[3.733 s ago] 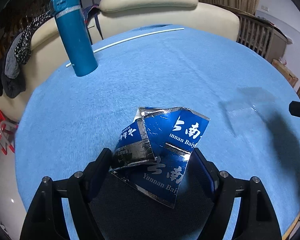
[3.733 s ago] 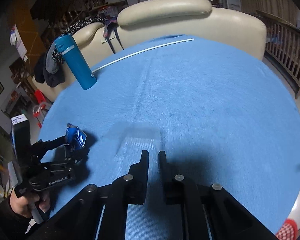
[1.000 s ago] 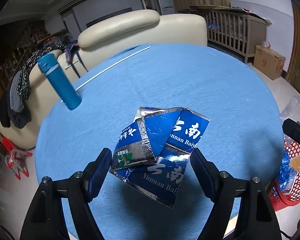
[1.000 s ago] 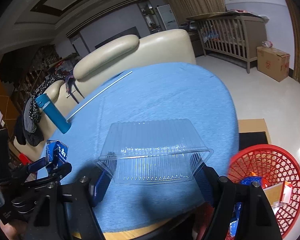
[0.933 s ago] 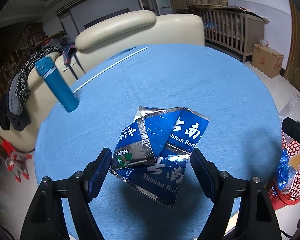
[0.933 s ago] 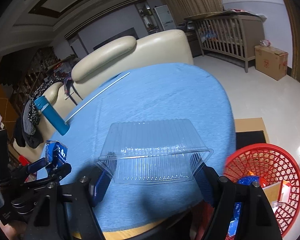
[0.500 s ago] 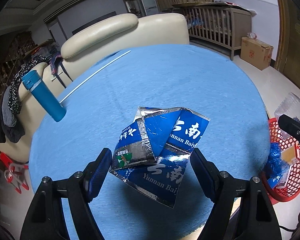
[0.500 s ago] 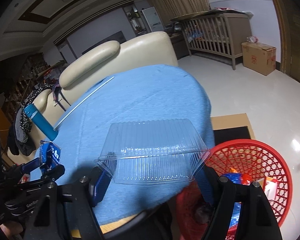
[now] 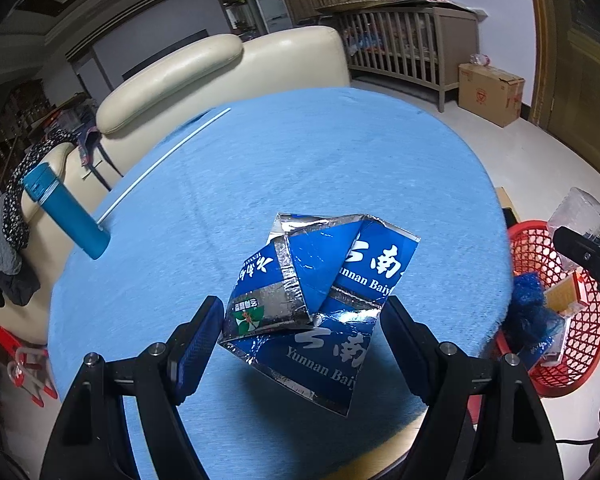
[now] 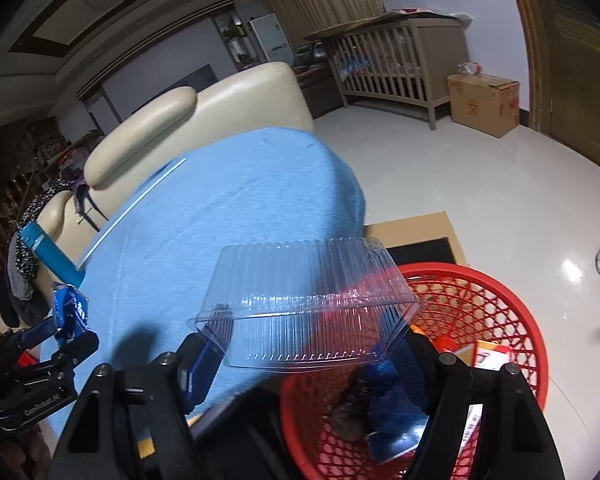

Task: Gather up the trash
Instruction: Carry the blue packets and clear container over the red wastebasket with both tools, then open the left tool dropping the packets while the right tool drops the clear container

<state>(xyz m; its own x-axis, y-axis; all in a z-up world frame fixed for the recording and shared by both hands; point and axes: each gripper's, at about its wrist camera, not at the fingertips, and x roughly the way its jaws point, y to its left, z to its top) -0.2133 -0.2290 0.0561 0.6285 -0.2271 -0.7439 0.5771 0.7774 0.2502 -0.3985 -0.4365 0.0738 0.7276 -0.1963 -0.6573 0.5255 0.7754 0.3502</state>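
Left tongs (image 9: 302, 322) holding crumpled blue wrapper (image 9: 320, 300) above tabletop (image 9: 300, 160), right tongs (image 10: 308, 354) holding clear plastic box (image 10: 308, 304) over red basket (image 10: 512, 300) beside tabletop edge.

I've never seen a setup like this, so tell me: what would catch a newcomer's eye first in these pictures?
Probably the crumpled blue foil wrapper, clamped in the left gripper above the blue round table. Next, the clear plastic container pinched in the right gripper, over the near edge of a red trash basket on the floor that already holds some trash.
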